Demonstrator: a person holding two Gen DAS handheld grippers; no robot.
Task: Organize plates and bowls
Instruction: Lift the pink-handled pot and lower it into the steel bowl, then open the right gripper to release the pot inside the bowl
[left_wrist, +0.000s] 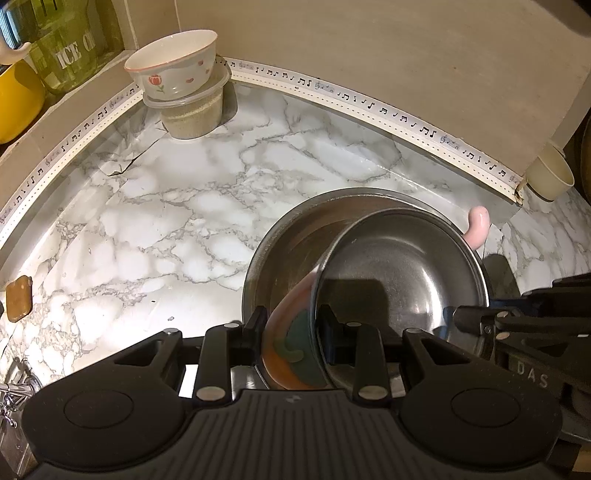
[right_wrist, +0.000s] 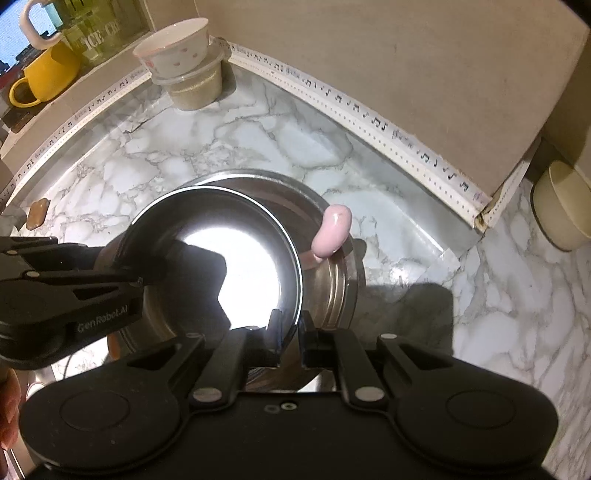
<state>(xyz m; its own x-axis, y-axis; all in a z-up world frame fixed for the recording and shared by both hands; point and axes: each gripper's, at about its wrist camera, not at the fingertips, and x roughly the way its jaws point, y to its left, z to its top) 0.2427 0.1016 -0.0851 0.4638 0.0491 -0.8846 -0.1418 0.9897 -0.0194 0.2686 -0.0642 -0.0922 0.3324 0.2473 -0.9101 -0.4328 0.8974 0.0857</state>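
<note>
Only left tongs (left_wrist: 291, 332) view shows bowl's (left_wrist: 402, 280) painted outside.

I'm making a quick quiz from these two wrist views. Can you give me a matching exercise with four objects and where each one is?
Things:
1. floral bowl
2. yellow mug
3. shiny steel bowl
4. cream cup

Places:
A. on the ledge at far left
B. gripped at its rim by both grippers
C. on top of a lidded plastic container
D. at the wall's right corner

Pairs: 1-C, 2-A, 3-B, 4-D
</note>
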